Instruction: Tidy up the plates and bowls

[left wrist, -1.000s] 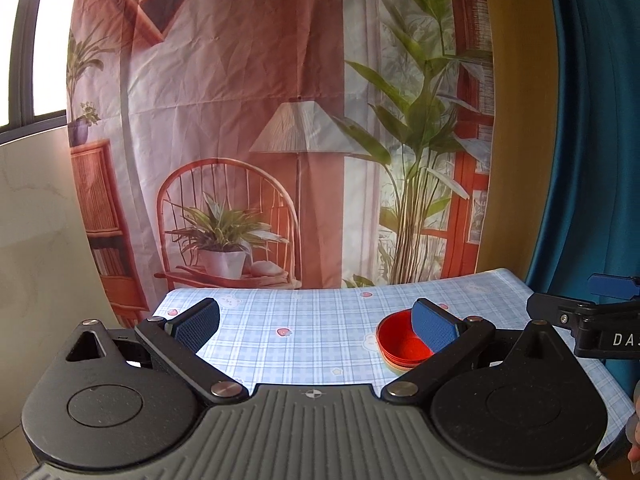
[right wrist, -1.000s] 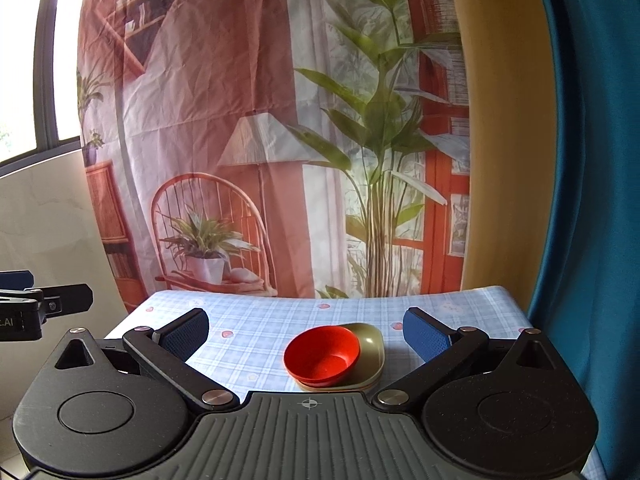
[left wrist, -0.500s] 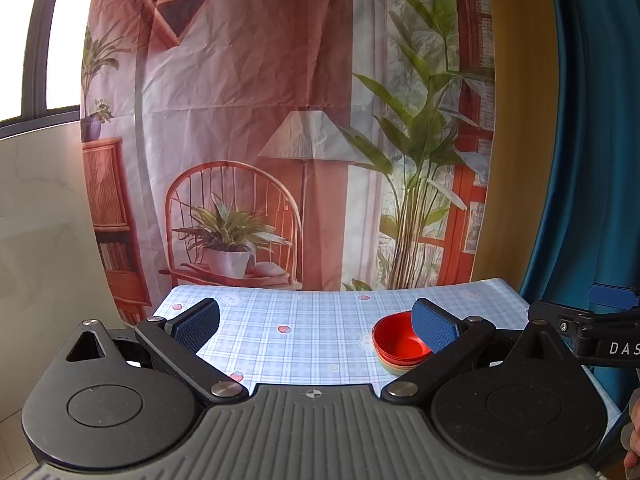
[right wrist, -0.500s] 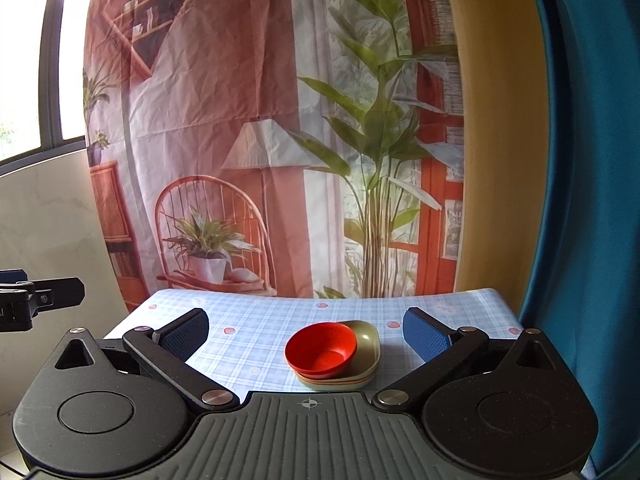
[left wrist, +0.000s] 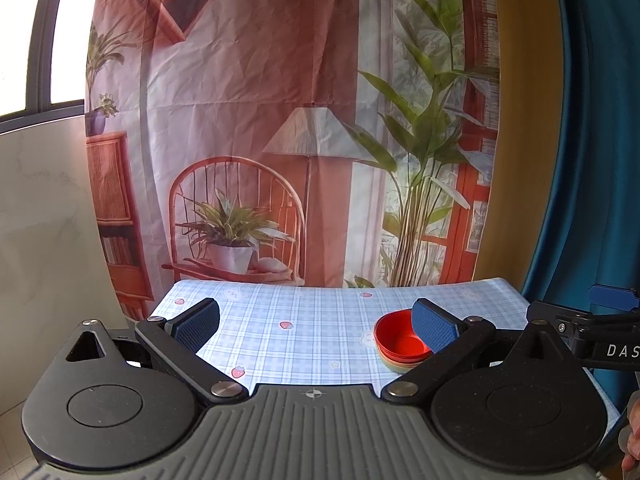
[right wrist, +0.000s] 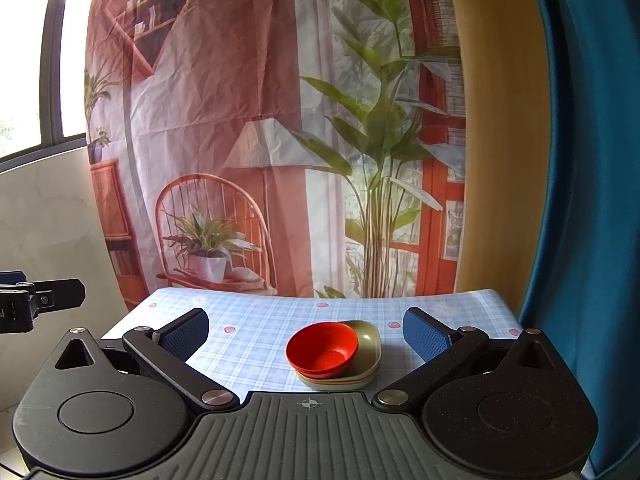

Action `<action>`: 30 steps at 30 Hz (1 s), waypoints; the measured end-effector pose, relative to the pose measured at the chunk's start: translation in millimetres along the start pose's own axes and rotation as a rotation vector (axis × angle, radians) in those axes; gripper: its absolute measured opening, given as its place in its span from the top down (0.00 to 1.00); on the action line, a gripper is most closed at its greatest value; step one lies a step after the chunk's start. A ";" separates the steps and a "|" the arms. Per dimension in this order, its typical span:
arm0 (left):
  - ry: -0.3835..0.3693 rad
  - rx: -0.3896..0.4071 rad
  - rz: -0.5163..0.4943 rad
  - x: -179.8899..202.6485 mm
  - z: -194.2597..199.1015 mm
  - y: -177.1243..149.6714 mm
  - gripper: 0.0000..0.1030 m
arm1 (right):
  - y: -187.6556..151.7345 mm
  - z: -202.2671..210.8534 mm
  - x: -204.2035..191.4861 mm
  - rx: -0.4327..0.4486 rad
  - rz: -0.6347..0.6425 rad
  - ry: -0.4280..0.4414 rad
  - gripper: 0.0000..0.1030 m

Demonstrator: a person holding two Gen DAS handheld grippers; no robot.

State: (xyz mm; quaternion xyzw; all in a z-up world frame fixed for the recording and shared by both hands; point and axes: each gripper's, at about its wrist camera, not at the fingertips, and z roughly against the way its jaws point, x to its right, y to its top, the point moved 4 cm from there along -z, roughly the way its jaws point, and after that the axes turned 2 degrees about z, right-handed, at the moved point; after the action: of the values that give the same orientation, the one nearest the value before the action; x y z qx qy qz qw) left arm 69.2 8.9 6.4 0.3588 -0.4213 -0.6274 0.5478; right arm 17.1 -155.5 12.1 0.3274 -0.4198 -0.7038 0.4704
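Note:
A red bowl [right wrist: 322,346] sits on top of a stack of bowls and plates, with an olive green plate [right wrist: 368,340] under it, on the blue checked tablecloth [right wrist: 260,332]. My right gripper [right wrist: 306,330] is open and empty, held back from the stack, which lies between its fingers in the view. In the left wrist view the red bowl [left wrist: 396,338] is partly hidden behind the right pad. My left gripper [left wrist: 316,320] is open and empty, to the left of the stack.
A printed backdrop [right wrist: 260,140] hangs behind the table's far edge. A blue curtain [right wrist: 592,200] hangs at the right. A pale marble wall [left wrist: 44,220] stands at the left. The other gripper's body [left wrist: 592,332] shows at the right edge of the left wrist view.
Both grippers have drawn back and risen slightly, so the table and stack look a little smaller and lower. Both stay open; the stack has not moved.

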 end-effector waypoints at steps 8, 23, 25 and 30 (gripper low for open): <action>0.002 0.000 0.004 -2.4 1.1 -0.4 0.00 | 0.1 0.0 0.5 0.000 0.000 0.000 0.00; 0.001 -0.002 0.009 -3.6 1.6 0.3 0.00 | 0.9 -1.7 4.9 -0.004 -0.002 -0.004 0.00; 0.001 0.001 0.007 -3.5 2.5 0.9 0.00 | 1.1 -1.7 4.9 -0.003 -0.002 -0.003 0.00; -0.002 0.004 0.009 -4.9 1.3 1.3 0.00 | 1.8 -2.9 7.7 -0.002 0.000 -0.005 0.00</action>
State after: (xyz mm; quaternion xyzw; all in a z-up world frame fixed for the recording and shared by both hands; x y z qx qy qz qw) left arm 69.2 13.9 8.1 0.3575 -0.4244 -0.6246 0.5495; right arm 17.6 -163.8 11.9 0.3254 -0.4204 -0.7049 0.4695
